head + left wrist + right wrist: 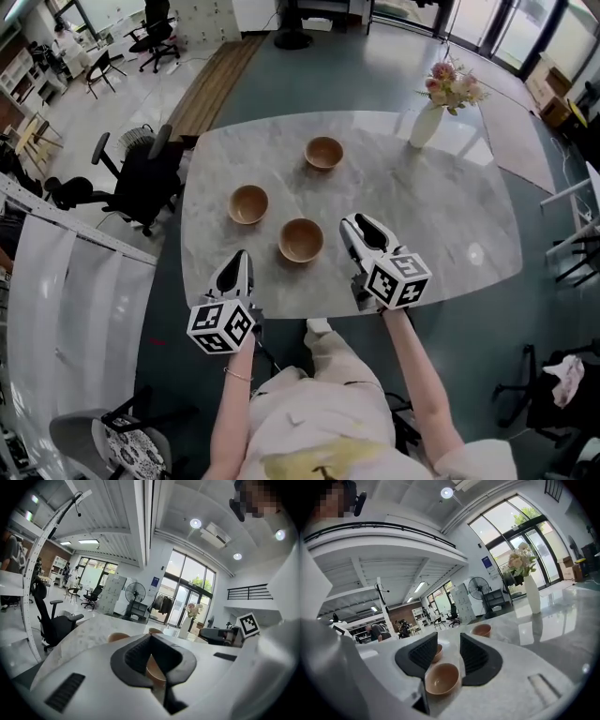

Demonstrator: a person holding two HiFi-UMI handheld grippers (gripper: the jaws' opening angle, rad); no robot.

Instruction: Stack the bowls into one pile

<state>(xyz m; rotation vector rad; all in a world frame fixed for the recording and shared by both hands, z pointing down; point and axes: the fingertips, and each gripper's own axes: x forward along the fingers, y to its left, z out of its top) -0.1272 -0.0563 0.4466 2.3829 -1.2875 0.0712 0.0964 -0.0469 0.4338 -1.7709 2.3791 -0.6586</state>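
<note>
Right hand-held gripper (pixel 449 640): jaws apart, empty, near bowl (pixel 301 240) lined up just ahead. Left hand-held gripper (pixel 239 267): tips together, empty, over the tabletop (pixel 441 206) edge. All three bowls sit apart, unstacked.

Risks:
- A pinch on one thin rim lets the bowl tilt or slip.
- Closed left jaws could shove the left bowl (pixel 248 203).
- A reach for the far bowl (pixel 323 152) nears the vase (pixel 425 125).

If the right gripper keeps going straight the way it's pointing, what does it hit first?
Most likely the nearest bowl: it sits in line with the gap between the right gripper's open jaws. Depth is unclear; the head view puts it slightly aside, so perhaps only its rim.
</note>
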